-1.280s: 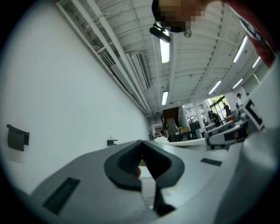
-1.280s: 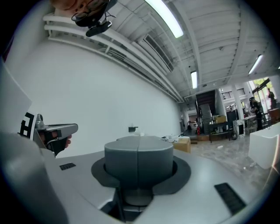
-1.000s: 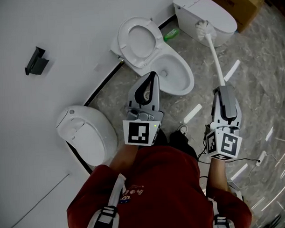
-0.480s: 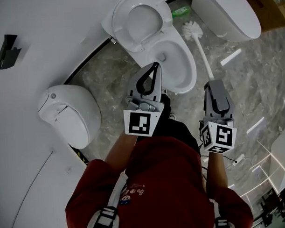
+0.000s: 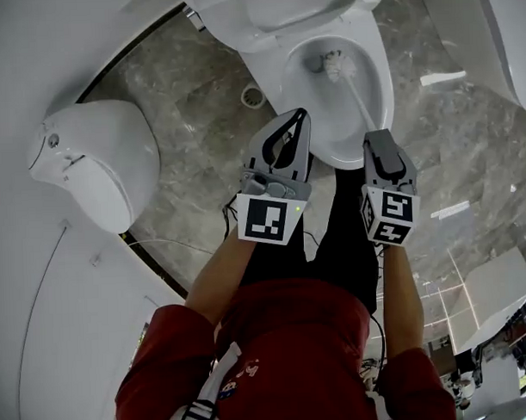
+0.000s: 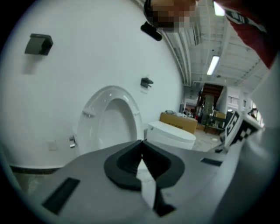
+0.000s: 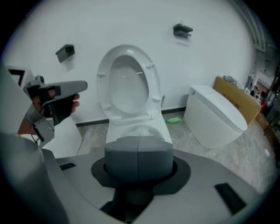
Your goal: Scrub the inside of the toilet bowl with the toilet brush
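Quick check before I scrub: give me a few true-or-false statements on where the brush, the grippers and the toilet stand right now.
1. The brush head is inside the bowl. True.
2. The left gripper holds the brush. False: the right gripper is closed on the handle; the left gripper's jaws are shut on nothing.
3. The toilet's lid is down over the bowl. False: it stands raised against the wall and the bowl is open.
4. In the head view, a floor drain sits left of the bowl. True.
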{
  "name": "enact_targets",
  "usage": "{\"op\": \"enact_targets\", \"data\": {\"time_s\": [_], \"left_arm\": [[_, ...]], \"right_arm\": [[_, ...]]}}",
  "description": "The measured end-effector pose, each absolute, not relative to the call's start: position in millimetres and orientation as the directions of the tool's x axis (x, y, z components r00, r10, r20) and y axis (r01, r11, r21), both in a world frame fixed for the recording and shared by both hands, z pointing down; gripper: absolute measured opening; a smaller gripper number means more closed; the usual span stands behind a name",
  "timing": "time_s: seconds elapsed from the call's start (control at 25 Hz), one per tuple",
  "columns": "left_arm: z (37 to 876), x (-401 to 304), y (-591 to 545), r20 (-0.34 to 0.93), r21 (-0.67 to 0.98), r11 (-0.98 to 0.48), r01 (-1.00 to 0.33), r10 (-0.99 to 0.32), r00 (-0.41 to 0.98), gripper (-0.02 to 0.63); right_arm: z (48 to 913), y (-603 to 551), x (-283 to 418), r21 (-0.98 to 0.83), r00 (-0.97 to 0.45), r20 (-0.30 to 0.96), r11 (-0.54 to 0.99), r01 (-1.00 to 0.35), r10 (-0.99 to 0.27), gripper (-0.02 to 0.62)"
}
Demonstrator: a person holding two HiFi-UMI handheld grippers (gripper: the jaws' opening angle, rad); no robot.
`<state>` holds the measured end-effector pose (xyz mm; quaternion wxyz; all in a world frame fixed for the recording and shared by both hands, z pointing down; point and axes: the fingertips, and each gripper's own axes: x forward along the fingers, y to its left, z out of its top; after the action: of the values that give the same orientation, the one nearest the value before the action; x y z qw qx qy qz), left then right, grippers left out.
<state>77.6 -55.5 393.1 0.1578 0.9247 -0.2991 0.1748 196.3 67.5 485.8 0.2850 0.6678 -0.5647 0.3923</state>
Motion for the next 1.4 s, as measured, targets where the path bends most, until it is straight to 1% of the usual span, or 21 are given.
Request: {"op": "enact_targets", "data": {"time_s": [0.28, 0.52, 0.64, 0.68, 0.72, 0.8, 0.84, 0.88, 0.92, 0.96, 1.0, 1.04, 1.08, 1.12, 1.16, 1.2, 1.24, 1.28, 1.32, 1.36, 1.4], "left_arm": [[510, 82, -39, 0.549, 0.183, -0.688, -0.702, -0.521, 0.654, 0.002], [539, 82, -33, 0.573, 0.141, -0.602, -0.786, -0.598, 0.560, 0.002], [540, 84, -32, 0.558, 0.093, -0.576, -0.812, -0.645, 0.522, 0.002], [540, 83, -31, 0.558, 0.084, -0.564, -0.822, -0.656, 0.507, 0.002], [540, 81, -29, 0.566, 0.083, -0.547, -0.833, -0.662, 0.492, 0.002], [542, 76, -23, 0.585, 0.093, -0.514, -0.853, -0.665, 0.464, 0.002], [542, 73, -20, 0.594, 0.099, -0.499, -0.861, -0.665, 0.453, 0.002], [543, 69, -18, 0.602, 0.103, -0.486, -0.868, -0.664, 0.443, 0.002], [544, 66, -17, 0.607, 0.105, -0.476, -0.873, -0.665, 0.435, 0.002], [544, 62, -17, 0.607, 0.104, -0.471, -0.876, -0.668, 0.431, 0.002], [545, 58, -17, 0.608, 0.101, -0.469, -0.877, -0.669, 0.428, 0.002], [545, 54, -17, 0.610, 0.101, -0.468, -0.878, -0.668, 0.426, 0.002], [546, 49, -18, 0.612, 0.103, -0.465, -0.879, -0.667, 0.425, 0.002], [546, 45, -19, 0.612, 0.106, -0.461, -0.881, -0.668, 0.423, 0.002], [544, 41, -22, 0.608, 0.105, -0.457, -0.883, -0.673, 0.421, 0.002], [541, 37, -25, 0.601, 0.102, -0.455, -0.884, -0.681, 0.420, 0.002], [538, 34, -28, 0.592, 0.096, -0.457, -0.884, -0.688, 0.420, 0.002], [534, 32, -31, 0.584, 0.091, -0.461, -0.883, -0.693, 0.422, 0.002], [532, 30, -33, 0.578, 0.089, -0.465, -0.881, -0.696, 0.426, 0.002], [530, 29, -34, 0.575, 0.088, -0.469, -0.879, -0.697, 0.430, 0.002], [530, 27, -34, 0.576, 0.089, -0.472, -0.877, -0.694, 0.432, 0.002]], "right_arm": [[677, 38, 191, -0.117, -0.102, 0.934, -0.024, -0.993, -0.342, 0.146], [734, 5, 196, -0.125, -0.137, 0.952, 0.060, -0.990, -0.275, 0.146], [749, -9, 198, -0.080, -0.148, 0.951, 0.248, -0.966, -0.270, 0.146], [752, -11, 197, -0.017, -0.132, 0.955, 0.393, -0.919, -0.267, 0.146], [753, -12, 193, 0.076, -0.105, 0.956, 0.580, -0.811, -0.272, 0.146], [755, -10, 182, 0.285, -0.056, 0.944, 0.887, -0.363, -0.326, 0.146], [755, -9, 178, 0.351, -0.051, 0.932, 0.928, -0.125, -0.359, 0.146], [756, -9, 175, 0.379, -0.057, 0.924, 0.925, 0.022, -0.378, 0.146], [757, -10, 176, 0.377, -0.062, 0.925, 0.925, 0.037, -0.375, 0.146], [758, -11, 179, 0.341, -0.064, 0.935, 0.936, -0.089, -0.347, 0.146], [758, -13, 183, 0.259, -0.071, 0.952, 0.904, -0.341, -0.299, 0.146], [758, -13, 187, 0.123, -0.094, 0.966, 0.747, -0.654, -0.242, 0.146], [757, -13, 192, -0.041, -0.136, 0.971, 0.426, -0.904, -0.194, 0.146], [756, -11, 197, -0.189, -0.188, 0.967, 0.013, -0.982, -0.170, 0.146], [755, -10, 200, -0.281, -0.234, 0.958, -0.359, -0.890, -0.168, 0.146], [755, -10, 202, -0.313, -0.259, 0.949, -0.593, -0.742, -0.177, 0.146], [755, -12, 201, -0.312, -0.259, 0.949, -0.673, -0.671, -0.181, 0.146], [755, -15, 198, -0.288, -0.233, 0.957, -0.612, -0.736, -0.171, 0.146], [755, -18, 193, -0.232, -0.184, 0.971, -0.406, -0.884, -0.155, 0.146], [754, -22, 185, -0.131, -0.118, 0.982, -0.073, -0.989, -0.150, 0.147], [755, -23, 177, 0.001, -0.053, 0.984, 0.304, -0.953, -0.168, 0.147]]}}
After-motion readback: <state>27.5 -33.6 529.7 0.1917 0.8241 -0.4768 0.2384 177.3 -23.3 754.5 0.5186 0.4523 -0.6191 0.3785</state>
